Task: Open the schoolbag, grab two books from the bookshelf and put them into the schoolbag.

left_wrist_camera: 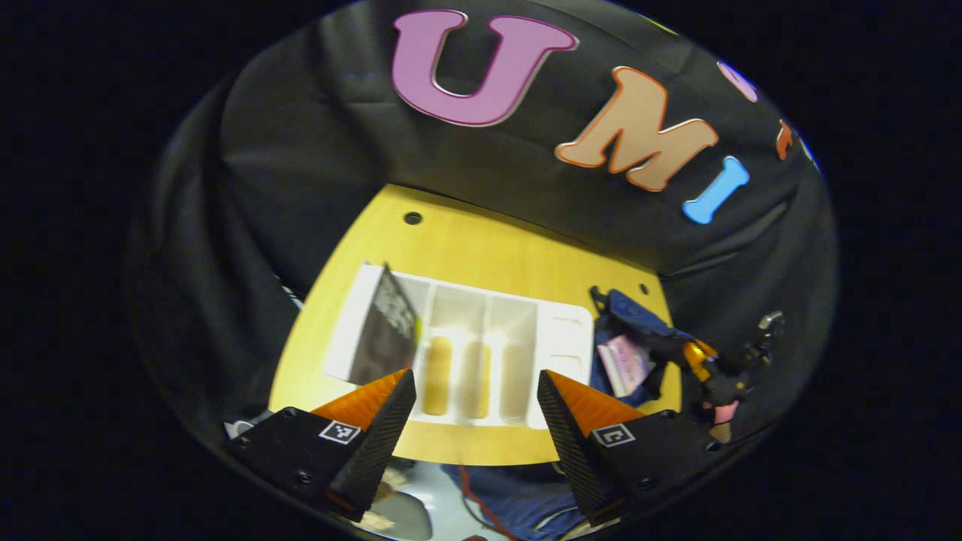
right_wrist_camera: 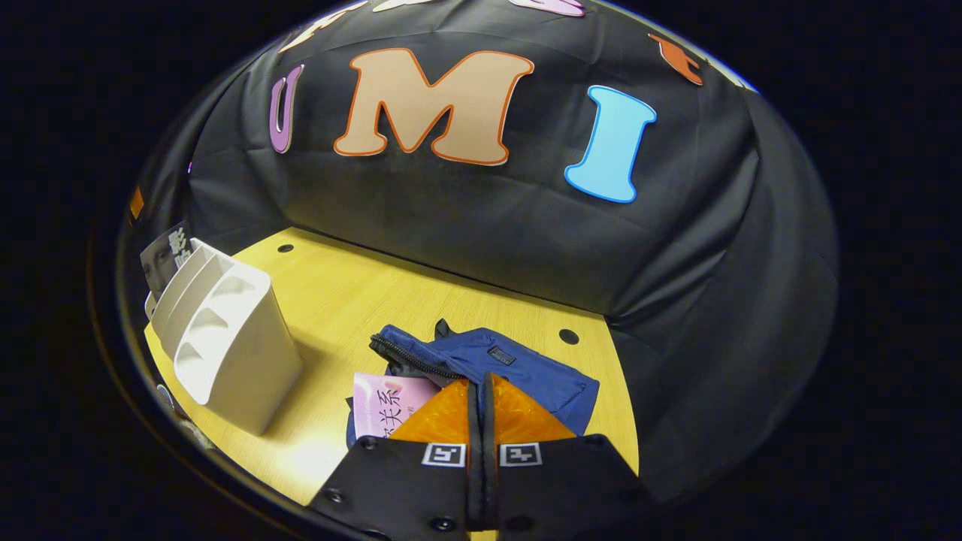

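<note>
The blue schoolbag [right_wrist_camera: 526,368] lies open on the yellow table [right_wrist_camera: 361,293], with a pink book [right_wrist_camera: 383,402] sticking out of its mouth. My right gripper [right_wrist_camera: 476,385] is shut just above the bag, nothing visible between its fingers. The white bookshelf [right_wrist_camera: 225,338] stands to the left with a dark book [right_wrist_camera: 165,255] in its far slot. In the left gripper view I look down on the bookshelf [left_wrist_camera: 560,338]; the dark book [left_wrist_camera: 387,334] leans in the leftmost slot. My left gripper [left_wrist_camera: 475,379] hangs open above the shelf's near edge. The schoolbag [left_wrist_camera: 635,315] and pink book [left_wrist_camera: 627,364] lie to the right.
The right gripper [left_wrist_camera: 706,364] and the hand holding it [left_wrist_camera: 723,415] show over the bag's right side in the left gripper view. Black cloth walls close off the table's back and right. Bare tabletop [left_wrist_camera: 481,248] lies behind the shelf.
</note>
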Available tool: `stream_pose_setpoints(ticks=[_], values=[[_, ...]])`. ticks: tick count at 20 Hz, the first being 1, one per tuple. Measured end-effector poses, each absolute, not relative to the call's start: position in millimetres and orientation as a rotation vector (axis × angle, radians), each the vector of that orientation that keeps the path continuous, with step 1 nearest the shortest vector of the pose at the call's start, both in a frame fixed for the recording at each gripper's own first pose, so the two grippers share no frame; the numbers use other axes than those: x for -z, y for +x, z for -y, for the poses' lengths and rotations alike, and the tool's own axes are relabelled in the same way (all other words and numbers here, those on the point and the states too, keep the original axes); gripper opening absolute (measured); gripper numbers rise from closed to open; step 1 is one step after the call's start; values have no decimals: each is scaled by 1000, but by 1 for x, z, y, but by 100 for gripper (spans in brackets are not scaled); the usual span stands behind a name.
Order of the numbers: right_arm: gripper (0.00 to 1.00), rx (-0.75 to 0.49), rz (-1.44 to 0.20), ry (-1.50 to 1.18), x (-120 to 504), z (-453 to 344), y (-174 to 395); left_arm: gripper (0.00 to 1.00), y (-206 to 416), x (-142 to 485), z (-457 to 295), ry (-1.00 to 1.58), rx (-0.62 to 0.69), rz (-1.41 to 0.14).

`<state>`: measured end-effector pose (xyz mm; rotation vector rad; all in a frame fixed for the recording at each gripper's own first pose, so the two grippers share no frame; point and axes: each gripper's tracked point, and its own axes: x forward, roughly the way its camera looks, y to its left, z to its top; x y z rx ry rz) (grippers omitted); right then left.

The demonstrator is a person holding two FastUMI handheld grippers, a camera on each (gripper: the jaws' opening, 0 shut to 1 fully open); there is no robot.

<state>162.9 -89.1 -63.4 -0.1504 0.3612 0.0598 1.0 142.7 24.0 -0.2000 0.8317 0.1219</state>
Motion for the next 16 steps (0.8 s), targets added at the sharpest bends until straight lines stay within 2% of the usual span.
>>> stream_pose_setpoints(ticks=[6, 7, 8, 16], values=[[3, -62, -385, -170, 66, 87, 163, 95, 26, 19, -208, -115, -142, -893], [3, -61, -388, -176, 67, 86, 163, 99, 33, 24, -214, -104, -136, -902], [1, -63, -392, -174, 66, 84, 163, 95, 36, 31, -219, -98, -128, -913], [1, -49, -407, -155, 70, 86, 158, 95, 56, 79, -238, -109, -111, -1068]])
